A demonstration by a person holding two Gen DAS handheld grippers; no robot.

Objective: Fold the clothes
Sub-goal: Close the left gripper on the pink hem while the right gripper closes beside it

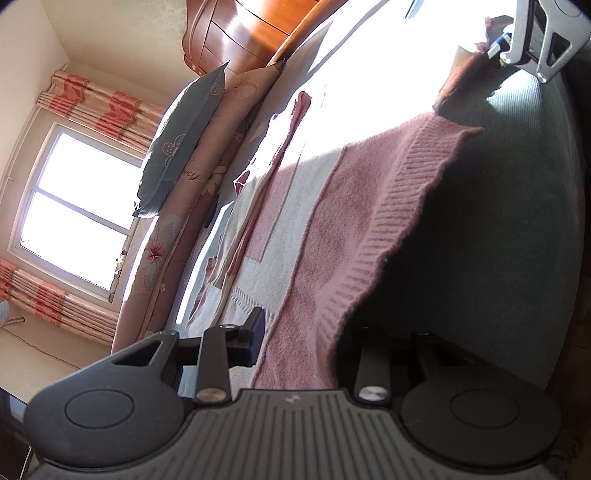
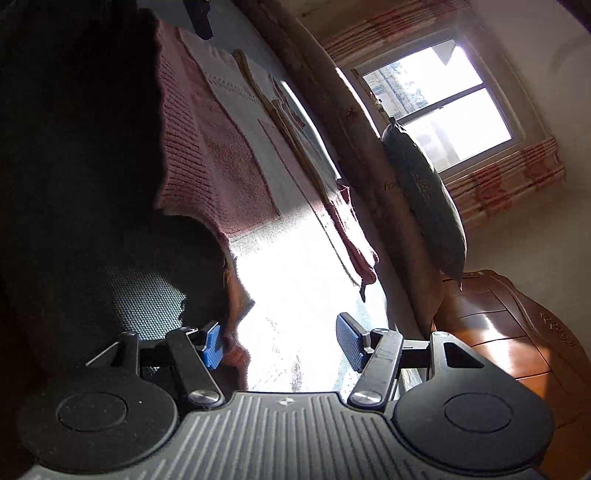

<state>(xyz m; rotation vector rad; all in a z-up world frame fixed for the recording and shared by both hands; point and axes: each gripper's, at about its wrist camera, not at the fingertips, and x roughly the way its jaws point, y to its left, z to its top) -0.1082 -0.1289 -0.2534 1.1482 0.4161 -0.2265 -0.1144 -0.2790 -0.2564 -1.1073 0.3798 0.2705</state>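
Pink knit fills the middle of both views: a pink sweater [image 1: 332, 236] with pale, whitish panels lies spread over a bed [image 1: 524, 192] covered in grey-green ribbed fabric, its ribbed hem [image 1: 391, 221] running diagonally across the left wrist view. Part of the garment sits in hard sunlight and washes out to white there.

In the left wrist view the left gripper [image 1: 306, 343] has the near stretch of the sweater between its fingers. One dark pad [image 1: 255, 339] shows on the left of the cloth; the other finger is buried under the pink knit and the shadow beside it. The fingers stand narrow with the fabric running through them, so the cloth appears pinched at this edge.

In the right wrist view the right gripper [image 2: 282, 345] has its fingers spread wide. The two blue pads [image 2: 349, 341] stand well apart, with bright, sunlit fabric showing in the gap between them. A darker, brownish-pink corner of the sweater [image 2: 240, 306] lies just beside the left-hand pad; whether it touches that pad I cannot tell. Neither pad presses on the cloth.

The same gripper appears at the top right of the left wrist view, beside a far corner of the sweater.

Behind the bed a blue-grey pillow [image 1: 177, 147] leans against floral bedding, with a window [image 1: 77, 206], striped pink curtains [image 1: 99, 107] and a wooden headboard [image 1: 243, 33].
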